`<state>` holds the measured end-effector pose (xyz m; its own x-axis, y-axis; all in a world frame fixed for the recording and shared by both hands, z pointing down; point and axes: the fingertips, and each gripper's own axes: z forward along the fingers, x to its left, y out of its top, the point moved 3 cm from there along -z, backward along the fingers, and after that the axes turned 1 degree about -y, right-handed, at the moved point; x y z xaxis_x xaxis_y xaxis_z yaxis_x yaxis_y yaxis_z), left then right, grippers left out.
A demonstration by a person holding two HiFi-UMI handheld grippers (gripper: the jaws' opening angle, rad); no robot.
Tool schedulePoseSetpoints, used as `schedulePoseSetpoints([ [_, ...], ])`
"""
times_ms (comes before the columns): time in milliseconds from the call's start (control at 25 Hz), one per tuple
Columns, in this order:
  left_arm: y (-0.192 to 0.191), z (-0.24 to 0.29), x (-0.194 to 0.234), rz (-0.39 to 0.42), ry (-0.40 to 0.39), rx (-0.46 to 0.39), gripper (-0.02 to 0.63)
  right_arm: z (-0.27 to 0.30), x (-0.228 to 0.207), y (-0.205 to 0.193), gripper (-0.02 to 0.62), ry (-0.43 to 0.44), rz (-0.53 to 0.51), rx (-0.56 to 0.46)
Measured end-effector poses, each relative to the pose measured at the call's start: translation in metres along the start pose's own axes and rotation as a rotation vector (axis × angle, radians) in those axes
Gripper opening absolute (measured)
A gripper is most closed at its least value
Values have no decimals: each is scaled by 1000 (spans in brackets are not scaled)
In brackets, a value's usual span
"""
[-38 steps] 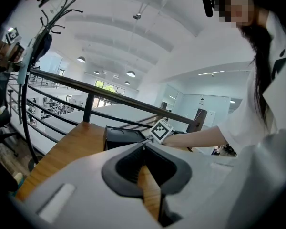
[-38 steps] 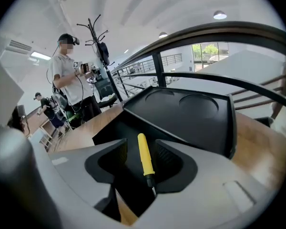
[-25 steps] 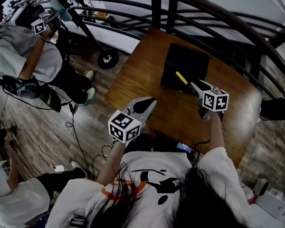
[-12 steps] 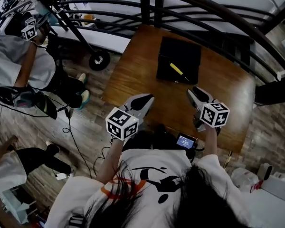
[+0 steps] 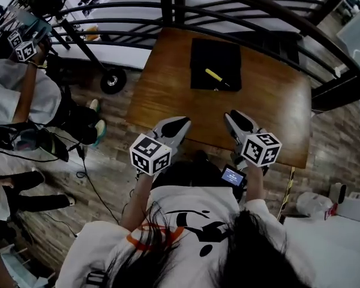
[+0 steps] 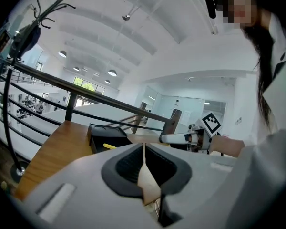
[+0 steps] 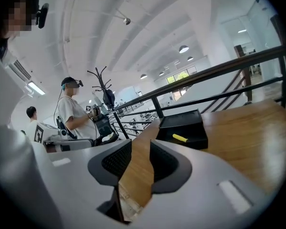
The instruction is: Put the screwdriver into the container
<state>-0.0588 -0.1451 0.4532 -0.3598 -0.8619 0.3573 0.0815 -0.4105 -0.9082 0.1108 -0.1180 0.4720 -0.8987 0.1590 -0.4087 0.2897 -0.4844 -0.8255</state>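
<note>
At upper centre, the screwdriver shows a yellow handle against the black container, on the brown wood-grain table. The left gripper and right gripper are pale grey, with black-and-white patterned marker cubes. Their jaw linings look dark grey, possibly ribbed.

A wooden table carries 1 black container near its far edge.
</note>
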Motion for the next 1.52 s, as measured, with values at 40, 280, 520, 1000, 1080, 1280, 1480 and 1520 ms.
schedulePoseSetpoints([
  [40,-2,-3,-1,0,-10,1,0,-3,7,-3,140,-3,2,-4],
  [280,-18,-15,-5,-12,-72,22,0,-13,41,-28,119,-21,17,5],
  [520,-26,-14,-27,-16,-108,7,0,-33,56,-43,94,-22,-5,18],
  [1000,-22,-4,-66,25,-77,-22,0,-70,57,-63,64,46,-7,41],
  [1080,-23,-5,-78,33,-65,-25,0,-80,56,-65,63,57,-11,41],
  [1280,-37,-3,-109,46,-44,2,0,-102,55,-68,58,100,-15,35],
  [1480,-55,6,-146,52,-32,32,0,-130,48,-73,58,130,-30,37],
  [1520,-58,6,-153,53,-31,35,0,-134,48,-76,58,135,-34,39],
])
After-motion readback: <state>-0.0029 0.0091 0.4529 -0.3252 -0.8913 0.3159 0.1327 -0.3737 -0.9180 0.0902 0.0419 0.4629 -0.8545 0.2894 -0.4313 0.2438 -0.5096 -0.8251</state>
